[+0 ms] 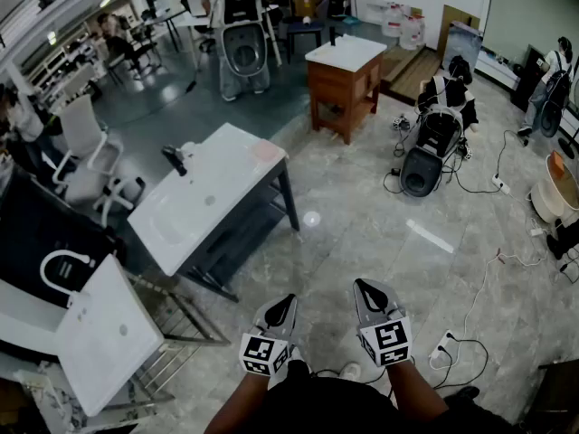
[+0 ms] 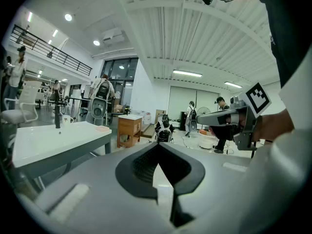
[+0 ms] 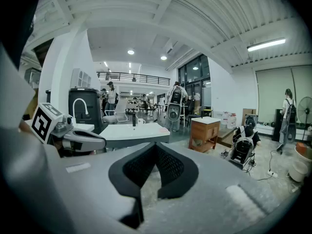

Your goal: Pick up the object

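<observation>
Both tongs closed and empty; pink object on the basin top.

Head view: we note the left gripper (image 1: 288,298) and right gripper (image 1: 362,283) side by side over the pale marbled tile floor (image 1: 380,233). The small flat pink object (image 1: 267,151) lies at the far corner of the white rectangular basin countertop (image 1: 217,188), well apart from both grippers.
Left gripper view: we see its black jaw tips meeting, with nothing between them. The pink object sits ahead on the countertop edge.
Right gripper view: the jaw tips also meet and grip nothing. The countertop stands ahead.
</observation>
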The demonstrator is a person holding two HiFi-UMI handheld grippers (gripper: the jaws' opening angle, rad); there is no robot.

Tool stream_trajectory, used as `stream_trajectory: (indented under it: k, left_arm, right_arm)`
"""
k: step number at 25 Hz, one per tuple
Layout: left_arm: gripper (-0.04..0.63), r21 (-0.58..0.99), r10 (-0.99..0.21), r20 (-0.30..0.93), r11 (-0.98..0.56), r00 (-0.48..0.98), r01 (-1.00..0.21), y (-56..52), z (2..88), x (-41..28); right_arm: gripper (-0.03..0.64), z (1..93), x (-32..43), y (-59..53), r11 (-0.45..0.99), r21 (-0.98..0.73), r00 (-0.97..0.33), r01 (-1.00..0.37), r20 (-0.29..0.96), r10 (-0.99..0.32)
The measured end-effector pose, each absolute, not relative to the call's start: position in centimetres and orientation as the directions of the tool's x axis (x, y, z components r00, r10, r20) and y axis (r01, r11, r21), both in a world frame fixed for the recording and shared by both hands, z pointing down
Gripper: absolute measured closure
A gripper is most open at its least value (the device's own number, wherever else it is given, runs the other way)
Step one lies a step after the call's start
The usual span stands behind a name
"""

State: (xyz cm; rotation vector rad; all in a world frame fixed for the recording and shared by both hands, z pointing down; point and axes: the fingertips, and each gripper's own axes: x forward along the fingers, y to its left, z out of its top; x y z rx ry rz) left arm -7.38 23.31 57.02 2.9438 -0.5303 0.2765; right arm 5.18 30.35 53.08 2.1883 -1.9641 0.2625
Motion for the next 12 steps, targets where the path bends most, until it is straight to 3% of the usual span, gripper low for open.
stream_trajectory:
  k: [12]
  left_arm:
    - [0.577,0.112,-0.345,0.203,-0.922,0.916,-0.372,23.2,56.9,-8.4]
  right_arm:
    - [0.615,53.1,4.4,30.2,-0.100,0.001,0.097,-0.995,0.249,-0.964]
